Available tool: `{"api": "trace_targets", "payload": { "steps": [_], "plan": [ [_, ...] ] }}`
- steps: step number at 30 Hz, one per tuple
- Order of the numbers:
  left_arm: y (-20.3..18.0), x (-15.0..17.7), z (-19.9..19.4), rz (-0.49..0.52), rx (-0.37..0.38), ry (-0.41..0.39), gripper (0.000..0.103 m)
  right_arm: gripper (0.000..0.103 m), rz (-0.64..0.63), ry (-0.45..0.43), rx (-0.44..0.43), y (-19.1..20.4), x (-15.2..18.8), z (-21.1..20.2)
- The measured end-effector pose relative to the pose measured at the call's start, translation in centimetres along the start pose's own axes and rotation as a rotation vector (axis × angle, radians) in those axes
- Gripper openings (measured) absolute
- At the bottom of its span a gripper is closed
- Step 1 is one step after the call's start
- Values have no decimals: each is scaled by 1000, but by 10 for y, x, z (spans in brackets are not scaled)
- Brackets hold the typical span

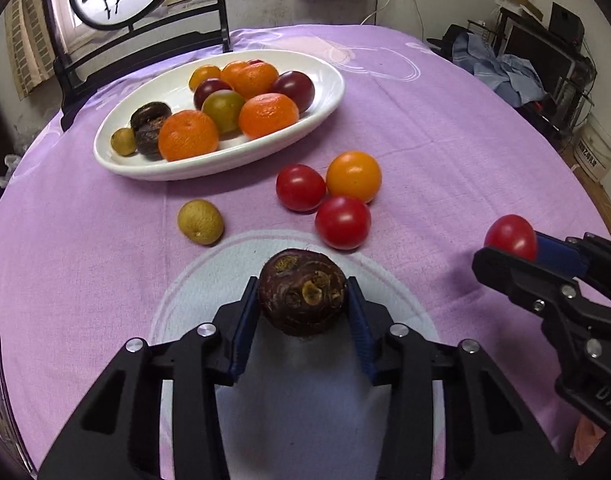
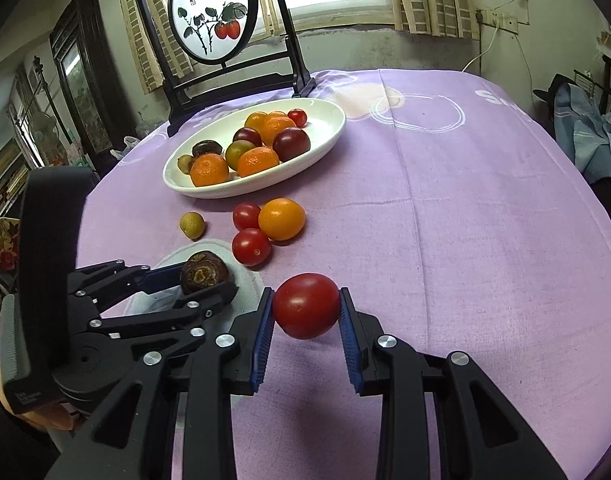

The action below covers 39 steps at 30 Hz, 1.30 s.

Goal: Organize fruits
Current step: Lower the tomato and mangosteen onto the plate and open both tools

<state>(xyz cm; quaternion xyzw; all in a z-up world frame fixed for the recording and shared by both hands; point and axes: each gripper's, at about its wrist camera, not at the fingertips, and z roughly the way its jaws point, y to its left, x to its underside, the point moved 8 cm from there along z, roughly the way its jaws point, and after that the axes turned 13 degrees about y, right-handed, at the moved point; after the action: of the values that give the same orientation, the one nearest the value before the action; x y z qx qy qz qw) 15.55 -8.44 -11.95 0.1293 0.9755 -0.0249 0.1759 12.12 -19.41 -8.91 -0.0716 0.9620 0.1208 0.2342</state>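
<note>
My left gripper [image 1: 303, 300] is shut on a dark brown water chestnut [image 1: 302, 291], held just above the purple cloth; it also shows in the right wrist view [image 2: 203, 273]. My right gripper [image 2: 306, 312] is shut on a red tomato [image 2: 306, 305], also seen in the left wrist view [image 1: 511, 237]. A white oval plate [image 1: 153, 160] at the back left holds several tangerines, dark plums and small fruits. Loose on the cloth lie two red tomatoes [image 1: 342, 222], an orange tomato [image 1: 353, 176] and a small yellow-green fruit [image 1: 200, 222].
A dark wooden stand with a round painted screen [image 2: 211, 12] stands behind the plate at the table's far edge. The round table [image 2: 465, 220] drops off to the right, where clothes and boxes lie. A patterned object sits at the left edge [image 2: 1, 244].
</note>
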Motion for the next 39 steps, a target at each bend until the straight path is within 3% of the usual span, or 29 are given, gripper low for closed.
{"api": "trace_targets", "payload": {
  "steps": [7, 13, 17, 21, 25, 26, 27, 28, 31, 34, 39],
  "plan": [
    [29, -18, -45, -38, -1, -88, 42, 32, -6, -25, -8, 10, -10, -6],
    [72, -65, -67, -154, -14, -147, 41, 32, -142, -121, 23, 46, -60, -24],
    [103, -102, -61, -233, -55, -160, 41, 32, -168, -107, 26, 57, -106, -3],
    [126, -128, -38, -276, -101, -122, 41, 32, -156, -61, 42, 62, -145, 38],
    [139, -141, -14, -292, -117, -87, 42, 34, -133, -8, 19, 66, -164, 69],
    [141, -145, -10, -295, -109, -85, 42, 39, -128, 0, 15, 66, -167, 74],
    [143, -148, -6, -299, -103, -83, 47, 56, -114, 5, 19, 63, -171, 80],
    [144, -149, -5, -305, -105, -86, 60, 61, -99, 0, 28, 61, -172, 81],
    [137, -148, -17, -280, -103, -130, 66, 61, -67, -9, 12, 53, -169, 73],
    [127, -140, -36, -255, -117, -175, 79, 62, -52, -30, 12, 43, -160, 60],
    [112, -113, -59, -269, -67, -190, 79, 62, -44, -30, 5, 29, -131, 35]
  ]
}}
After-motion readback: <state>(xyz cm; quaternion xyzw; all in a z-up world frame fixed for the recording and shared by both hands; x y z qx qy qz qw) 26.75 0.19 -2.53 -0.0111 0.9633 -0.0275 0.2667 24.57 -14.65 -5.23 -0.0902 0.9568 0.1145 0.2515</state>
